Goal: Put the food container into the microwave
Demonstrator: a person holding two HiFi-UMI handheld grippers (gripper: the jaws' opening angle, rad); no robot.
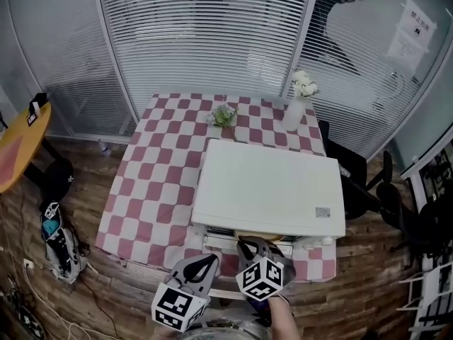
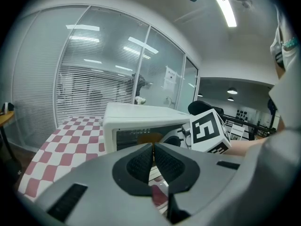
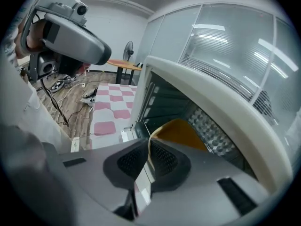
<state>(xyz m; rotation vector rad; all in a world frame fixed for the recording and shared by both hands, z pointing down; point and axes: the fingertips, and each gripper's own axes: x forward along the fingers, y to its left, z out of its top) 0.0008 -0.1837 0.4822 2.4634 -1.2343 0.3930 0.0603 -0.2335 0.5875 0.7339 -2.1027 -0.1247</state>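
The table point(image 1: 152, 183), under a pink and white checked cloth, fills the middle of the head view. A white microwave point(image 1: 269, 186) sits on its lower right part, with its front toward the person at the bottom edge. This puts the cavity within reach of both tools. A vase of flowers point(image 1: 294, 112) and a small plant point(image 1: 224, 115) stand behind the microwave at the upper part of the cloth, well apart from the work.

The cavity is open. The yellow food container point(image 3: 181, 132) lies within it, at the centre of the right gripper view, against the dark inner walls. It cannot be told whether it already rests on the cavity floor.

The right gripper point(image 3: 148, 147) has its jaws nearly together, pinched on the container's thin near rim. Judged, the rim is taken because it is the only edge slim enough for the pads, and the hold lets the container be slid in from the front.

The left gripper point(image 2: 153, 149) has its jaws pressed together with nothing between them. It faces the microwave front from the lower left and appears to be kept back out of the way.

Pose: in the head view the right gripper sits at bottom centre, tilted markedly downward into the opening, with the forearm point(image 1: 283, 317) behind it. The left gripper lies just beside it, nearer level.
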